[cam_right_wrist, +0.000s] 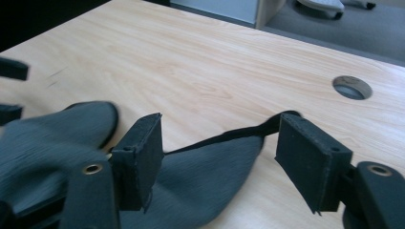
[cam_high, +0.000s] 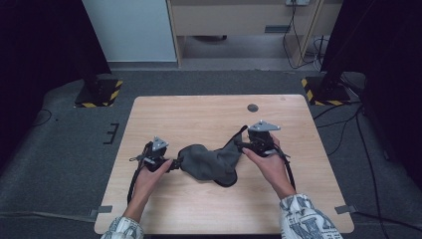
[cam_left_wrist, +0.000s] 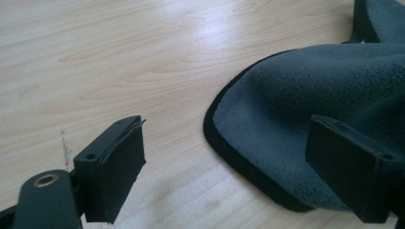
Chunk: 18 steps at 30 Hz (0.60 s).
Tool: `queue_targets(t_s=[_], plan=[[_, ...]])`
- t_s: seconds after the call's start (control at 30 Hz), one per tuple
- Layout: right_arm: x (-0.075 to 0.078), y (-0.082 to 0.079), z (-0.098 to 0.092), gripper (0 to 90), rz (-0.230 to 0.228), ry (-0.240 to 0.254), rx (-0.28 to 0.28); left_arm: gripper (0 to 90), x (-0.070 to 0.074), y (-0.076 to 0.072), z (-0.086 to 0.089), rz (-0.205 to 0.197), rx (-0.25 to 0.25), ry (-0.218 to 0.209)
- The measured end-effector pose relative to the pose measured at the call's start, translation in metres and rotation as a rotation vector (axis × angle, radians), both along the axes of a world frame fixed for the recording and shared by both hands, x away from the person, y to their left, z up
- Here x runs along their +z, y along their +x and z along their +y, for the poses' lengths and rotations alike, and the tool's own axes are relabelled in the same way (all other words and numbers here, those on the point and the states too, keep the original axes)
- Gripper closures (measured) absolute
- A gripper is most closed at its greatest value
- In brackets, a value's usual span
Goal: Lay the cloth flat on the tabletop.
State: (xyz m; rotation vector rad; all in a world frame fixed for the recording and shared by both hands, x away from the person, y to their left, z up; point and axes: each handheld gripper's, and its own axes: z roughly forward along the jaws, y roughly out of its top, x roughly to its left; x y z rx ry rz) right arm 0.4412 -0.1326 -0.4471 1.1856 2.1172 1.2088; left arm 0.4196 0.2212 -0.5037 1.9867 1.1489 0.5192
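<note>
A cloth lies on the table between both tools.

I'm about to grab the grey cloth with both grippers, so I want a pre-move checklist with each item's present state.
1. Left gripper jaws open: ok, wide apart with nothing pinched.
2. Right gripper jaws open: ok, not pressing anything.
3. Grey cloth within reach of both: ok, it lies crumpled between them on the table.
4. Cloth edge lined up with the left gripper: ok, the black-trimmed hem lies between its jaws.
5. Cloth edge at the right gripper: ok, a black-trimmed corner sits between its jaws.
6. Cloth lying flat: not ok, bunched.
</note>
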Motion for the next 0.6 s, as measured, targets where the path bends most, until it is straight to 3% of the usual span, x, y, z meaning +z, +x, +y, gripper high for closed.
queue_targets(t_s=[0.27,0.4,0.6], plan=[[-0.022,0.033,-0.004,36.3,0.059,0.014,-0.039,13.2,0.002,0.007,-0.005,-0.008,0.009,-0.008],[-0.037,0.048,-0.005,37.4,0.094,0.041,-0.059,13.1,0.0,0.008,-0.004,0.008,0.014,0.008],[-0.054,0.059,-0.008,36.2,0.148,0.057,-0.066,13.2,-0.001,0.009,-0.001,0.014,0.023,0.01]])
